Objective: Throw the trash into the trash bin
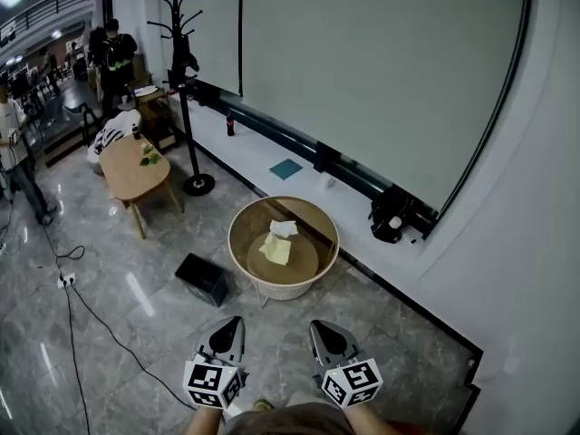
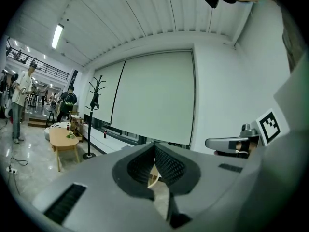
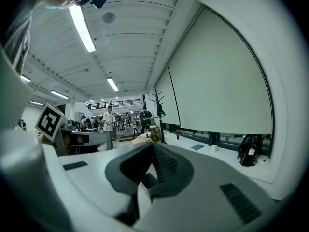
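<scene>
I had my left gripper (image 1: 231, 329) and right gripper (image 1: 326, 327) side by side, both jaws pressed together on nothing, well short of the round white woven trash bin (image 1: 283, 290), where crumpled white paper (image 1: 283, 228) and seemingly a yellow sheet (image 1: 275, 249) lay inside.

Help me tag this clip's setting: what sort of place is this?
Probably an open office or lab lobby: a polished stone floor, a coat stand near a small wooden table, and a big roller blind along the wall.
</scene>
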A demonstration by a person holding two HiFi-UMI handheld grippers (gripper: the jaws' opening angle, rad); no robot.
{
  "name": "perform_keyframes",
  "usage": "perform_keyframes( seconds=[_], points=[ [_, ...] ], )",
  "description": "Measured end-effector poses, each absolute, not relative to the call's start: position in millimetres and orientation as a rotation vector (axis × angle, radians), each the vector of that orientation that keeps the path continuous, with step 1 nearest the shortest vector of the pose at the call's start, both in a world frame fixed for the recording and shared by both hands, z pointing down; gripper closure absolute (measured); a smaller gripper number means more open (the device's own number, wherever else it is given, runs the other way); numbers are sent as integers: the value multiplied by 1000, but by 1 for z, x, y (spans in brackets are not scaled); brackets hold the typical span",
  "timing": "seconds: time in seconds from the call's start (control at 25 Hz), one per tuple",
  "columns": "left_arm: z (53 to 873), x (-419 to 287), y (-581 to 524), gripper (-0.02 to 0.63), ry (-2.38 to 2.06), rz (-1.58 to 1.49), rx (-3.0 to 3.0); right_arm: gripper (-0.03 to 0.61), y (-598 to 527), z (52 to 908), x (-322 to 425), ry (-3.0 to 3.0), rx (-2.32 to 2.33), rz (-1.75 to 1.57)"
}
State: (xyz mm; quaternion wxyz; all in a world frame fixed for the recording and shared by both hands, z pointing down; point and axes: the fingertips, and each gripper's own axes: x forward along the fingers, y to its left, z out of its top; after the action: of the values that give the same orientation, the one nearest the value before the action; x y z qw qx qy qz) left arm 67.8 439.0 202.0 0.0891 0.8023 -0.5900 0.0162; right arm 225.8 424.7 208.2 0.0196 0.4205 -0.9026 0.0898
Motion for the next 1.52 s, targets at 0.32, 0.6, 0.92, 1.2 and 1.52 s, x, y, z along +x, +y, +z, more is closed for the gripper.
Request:
perform_keyframes(
  seconds=[0.32, 0.6, 0.92, 1.2, 1.52],
  points=[
    [209, 51, 443, 595, -1673, 50, 2433, 563, 435, 217, 214, -2764, 1387, 284],
    [214, 41, 418, 595, -1668, 35, 2441, 562, 413, 223, 212, -2748, 1432, 282],
    [220, 37, 381, 595, -1625, 62, 2467, 563, 373, 230, 207, -2747, 1471, 300],
    [224, 35, 326, 595, -1623, 53, 2464, 562, 320, 238, 202, -2751, 1460, 304],
    [216, 39, 248, 595, -1586, 66, 2429, 562, 238, 225, 197, -2755, 1428, 311]
  ],
)
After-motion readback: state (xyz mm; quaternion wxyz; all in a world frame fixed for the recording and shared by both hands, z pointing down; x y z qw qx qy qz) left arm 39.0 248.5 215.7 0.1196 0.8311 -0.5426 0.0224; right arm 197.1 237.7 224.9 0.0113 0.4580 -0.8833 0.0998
